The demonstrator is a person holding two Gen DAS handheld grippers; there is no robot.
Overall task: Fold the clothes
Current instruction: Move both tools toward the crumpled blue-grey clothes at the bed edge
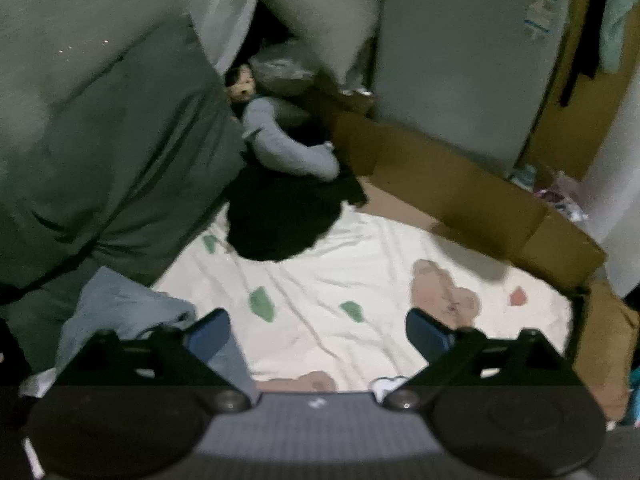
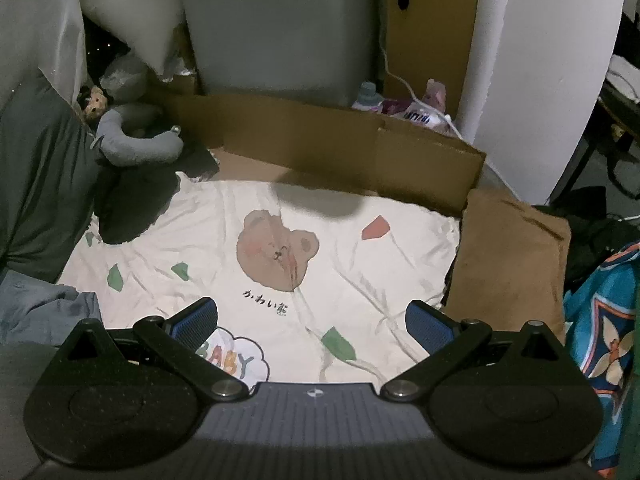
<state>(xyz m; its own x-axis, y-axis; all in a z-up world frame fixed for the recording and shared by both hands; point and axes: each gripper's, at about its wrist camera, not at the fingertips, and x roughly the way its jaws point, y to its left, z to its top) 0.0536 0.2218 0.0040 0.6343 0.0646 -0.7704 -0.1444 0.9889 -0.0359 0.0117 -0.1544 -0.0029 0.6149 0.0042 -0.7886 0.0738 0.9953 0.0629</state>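
Note:
A cream sheet (image 2: pixel 360 272) printed with a brown bear and green leaves lies spread flat; it also shows in the left wrist view (image 1: pixel 340 264). A light blue garment (image 1: pixel 120 312) lies crumpled at the sheet's left edge, seen too in the right wrist view (image 2: pixel 44 312). A black garment (image 1: pixel 280 220) lies at the sheet's far left corner. My left gripper (image 1: pixel 318 332) is open and empty above the sheet, its left finger beside the blue garment. My right gripper (image 2: pixel 312 324) is open and empty above the sheet's near part.
A dark grey pillow (image 1: pixel 100 152) stands at the left. A grey plush toy (image 2: pixel 136 144) and a doll lie behind the black garment. Cardboard panels (image 2: pixel 340 140) border the far side. A brown cushion (image 2: pixel 508 256) and a blue patterned cloth (image 2: pixel 604 340) lie at the right.

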